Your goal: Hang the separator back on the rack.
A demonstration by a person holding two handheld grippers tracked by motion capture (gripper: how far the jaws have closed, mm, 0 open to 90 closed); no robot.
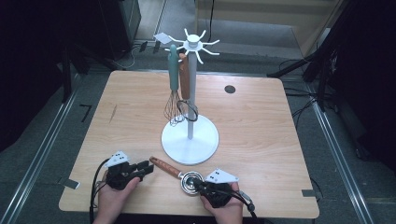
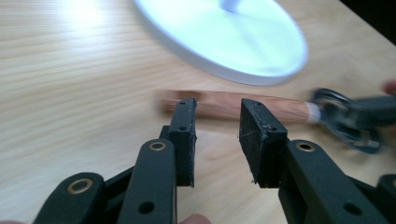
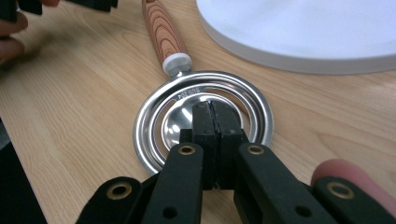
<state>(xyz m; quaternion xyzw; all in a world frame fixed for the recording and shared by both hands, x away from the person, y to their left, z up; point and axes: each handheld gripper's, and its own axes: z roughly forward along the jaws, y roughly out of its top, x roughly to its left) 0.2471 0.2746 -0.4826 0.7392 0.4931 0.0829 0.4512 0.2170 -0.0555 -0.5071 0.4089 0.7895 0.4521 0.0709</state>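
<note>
Claw on the right [image 1: 195, 183]: we note its jaws pressed together on the metal head of a wooden-handled utensil [image 1: 176, 171], which lies flat on the tabletop [image 1: 261, 121] near the front edge. In the right claw view the pads [image 3: 215, 126] meet at the centre of the ringed steel head; whether they pinch a thin part of it or merely rest closed on it we cannot tell.

Left claw [image 1: 148, 167]: released, jaws parted, set at the free end of the wooden handle. In the left claw view the handle lies crosswise just beyond the two pads [image 2: 254, 133], not yet between them.

Surroundings: a white rack [image 1: 190, 136] with a round base stands mid-tabletop, just behind the utensil; its base rim is close to the handle but apart from it. From the rack's top hooks hang a whisk with a teal handle [image 1: 173, 88] and a second wooden-handled tool [image 1: 185, 81], side by side against the pole. A dark round hole [image 1: 229, 89] sits in the tabletop towards the far right.

Pose: both hands come in from the near edge, the claws pointing towards each other along the utensil.

Count: two claws, one rack, two hanging tools, one utensil lying flat.
</note>
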